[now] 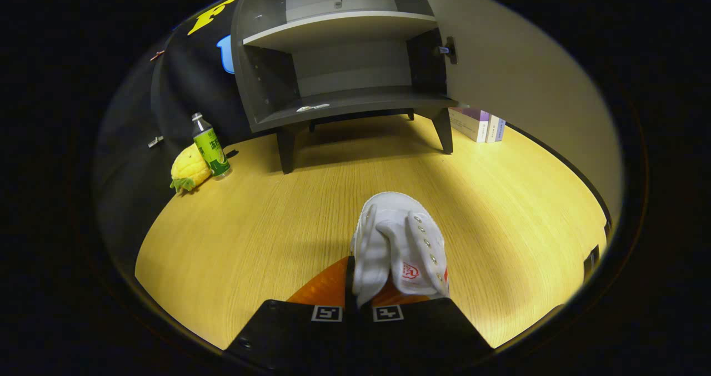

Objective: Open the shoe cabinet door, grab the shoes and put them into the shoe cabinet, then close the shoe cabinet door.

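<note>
gripper: closed on white shoe, apparently held off wooden table
shoe cabinet: door opened, shelves bare

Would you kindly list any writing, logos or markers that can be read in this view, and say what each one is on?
No text can be read here.
Green bottle label: writing too small and blurred.
White shoe held between the fingers: a red logo, not readable.
Gripper: two square black-and-white markers, no words.
Books beside the shoe cabinet: spines too small.
</note>
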The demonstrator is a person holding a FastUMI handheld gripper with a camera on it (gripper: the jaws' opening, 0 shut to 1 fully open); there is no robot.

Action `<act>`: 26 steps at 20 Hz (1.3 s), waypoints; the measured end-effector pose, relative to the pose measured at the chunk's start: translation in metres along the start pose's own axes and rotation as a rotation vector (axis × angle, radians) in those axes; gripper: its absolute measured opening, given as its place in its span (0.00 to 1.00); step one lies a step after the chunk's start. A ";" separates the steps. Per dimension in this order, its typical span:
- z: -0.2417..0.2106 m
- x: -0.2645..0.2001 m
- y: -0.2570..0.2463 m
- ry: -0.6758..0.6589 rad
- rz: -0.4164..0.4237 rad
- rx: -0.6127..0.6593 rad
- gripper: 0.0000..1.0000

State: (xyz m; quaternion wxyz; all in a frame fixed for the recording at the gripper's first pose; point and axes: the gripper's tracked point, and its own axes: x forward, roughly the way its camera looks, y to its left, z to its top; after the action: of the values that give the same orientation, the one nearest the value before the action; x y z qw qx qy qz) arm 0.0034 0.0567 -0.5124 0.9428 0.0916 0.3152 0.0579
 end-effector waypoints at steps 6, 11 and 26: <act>0.057 -0.051 -0.006 -0.063 0.001 0.036 0.05; 0.150 -0.109 0.016 -0.175 0.044 0.043 0.05; 0.417 -0.099 0.077 -0.356 0.084 -0.030 0.05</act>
State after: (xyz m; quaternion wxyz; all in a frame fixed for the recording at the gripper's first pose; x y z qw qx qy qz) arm 0.1728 0.0586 -0.1112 0.9817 0.0992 0.1384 0.0851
